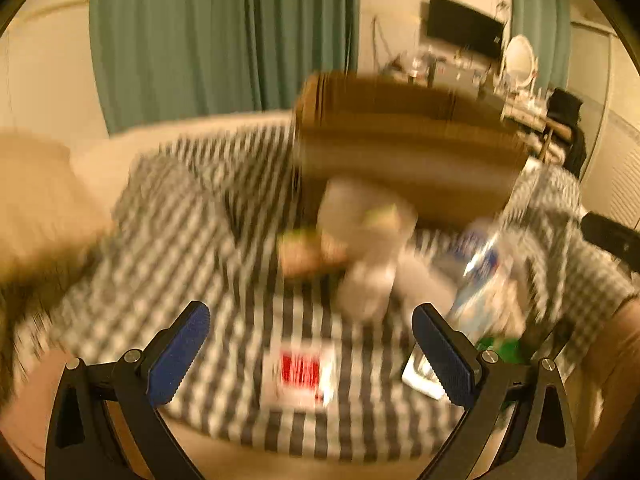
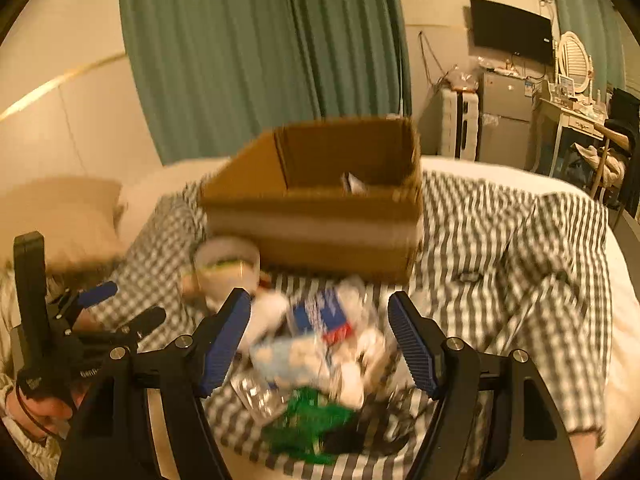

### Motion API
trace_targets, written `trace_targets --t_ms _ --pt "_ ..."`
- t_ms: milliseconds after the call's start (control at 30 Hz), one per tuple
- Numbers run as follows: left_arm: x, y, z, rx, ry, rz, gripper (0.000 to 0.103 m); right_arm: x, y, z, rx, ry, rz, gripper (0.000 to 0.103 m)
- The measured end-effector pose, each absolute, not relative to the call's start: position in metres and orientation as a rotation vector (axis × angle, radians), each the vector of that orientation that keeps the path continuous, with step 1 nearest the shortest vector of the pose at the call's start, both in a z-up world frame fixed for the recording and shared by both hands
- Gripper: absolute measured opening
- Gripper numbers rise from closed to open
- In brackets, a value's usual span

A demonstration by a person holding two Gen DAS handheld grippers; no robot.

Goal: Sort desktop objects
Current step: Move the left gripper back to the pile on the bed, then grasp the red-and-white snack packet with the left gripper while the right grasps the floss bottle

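An open cardboard box (image 2: 320, 216) stands on a striped cloth (image 2: 500, 240) on a bed; it also shows blurred in the left wrist view (image 1: 404, 152). In front of it lie a white cup (image 2: 226, 268), a blue-and-white packet (image 2: 324, 320), a clear plastic bottle (image 2: 260, 392) and a green wrapper (image 2: 308, 424). My right gripper (image 2: 320, 340) is open and empty, just above this pile. My left gripper (image 1: 312, 352) is open and empty, above a small white and red card (image 1: 300, 376). The left gripper also shows at the left of the right wrist view (image 2: 120, 304).
A beige pillow (image 2: 60, 216) lies at the left. Green curtains (image 2: 260, 60) hang behind the bed. A wall TV (image 2: 512, 32), a small fridge (image 2: 504, 116) and a dressing table with a mirror (image 2: 572, 64) stand at the far right.
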State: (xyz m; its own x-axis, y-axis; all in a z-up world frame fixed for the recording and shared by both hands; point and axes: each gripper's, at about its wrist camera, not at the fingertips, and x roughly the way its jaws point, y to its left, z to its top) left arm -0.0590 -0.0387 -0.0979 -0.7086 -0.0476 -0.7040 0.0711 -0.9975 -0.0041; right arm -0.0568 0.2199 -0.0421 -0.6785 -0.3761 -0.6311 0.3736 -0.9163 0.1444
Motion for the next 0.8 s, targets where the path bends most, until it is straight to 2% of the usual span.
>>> trace_targets --t_ms 200,333,600,700,800 --pt "-0.064 -0.046 -0.149 1.296 0.096 -2.767 0.103 -0.063 0.216 -0.074 1.033 0.077 -2.525 0.071" --pt "-0.072 -0.048 -0.168 1.336 0.113 -2.737 0.103 -0.075 0.207 -0.085 1.016 0.144 -2.472 0.084" --pt "-0.083 -0.051 -0.19 1.32 0.13 -2.688 0.103 -0.122 0.166 -0.107 1.067 0.442 -2.364 0.087" --pt "-0.082 -0.049 -0.19 1.302 0.126 -2.693 0.1 -0.133 0.156 -0.117 1.091 0.553 -2.333 0.087" --pt "-0.081 -0.046 -0.187 1.299 0.105 -2.711 0.092 -0.137 0.153 -0.12 1.085 0.596 -2.339 0.09"
